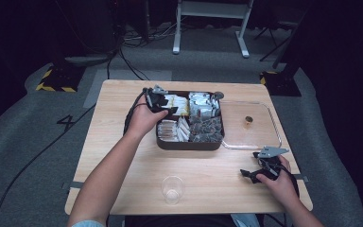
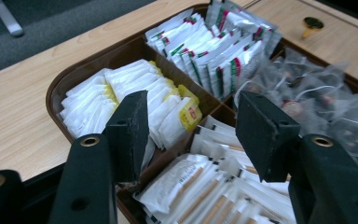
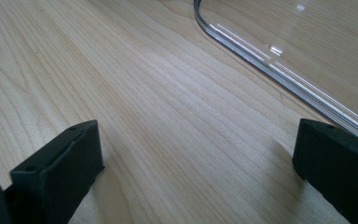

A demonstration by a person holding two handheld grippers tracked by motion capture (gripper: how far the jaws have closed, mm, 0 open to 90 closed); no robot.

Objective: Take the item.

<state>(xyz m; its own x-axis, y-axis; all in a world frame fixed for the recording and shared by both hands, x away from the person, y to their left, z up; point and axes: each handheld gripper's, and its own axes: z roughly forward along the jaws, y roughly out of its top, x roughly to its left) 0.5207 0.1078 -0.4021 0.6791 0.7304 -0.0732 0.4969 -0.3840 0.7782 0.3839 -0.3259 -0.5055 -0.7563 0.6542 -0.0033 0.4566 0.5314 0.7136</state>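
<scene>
The wooden worktop [image 1: 123, 156] holds a brown tray [image 1: 189, 144] of packets. The left gripper [image 2: 191, 135] hangs over it, fingers [image 2: 129, 133] apart, white packets [image 2: 121, 95] between them. The right gripper [image 3: 191, 172] rests low, fingers [image 3: 63, 165] apart, clear lid [image 3: 279, 70] just ahead. A plastic cup [image 1: 172, 189] stands well apart.

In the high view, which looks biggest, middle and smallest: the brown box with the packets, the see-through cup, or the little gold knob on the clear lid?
1. Brown box, by far the largest.
2. See-through cup, much smaller.
3. Gold knob, tiniest.

The cup sits nearer the camera, so it may look slightly bigger, but the order holds.
</scene>
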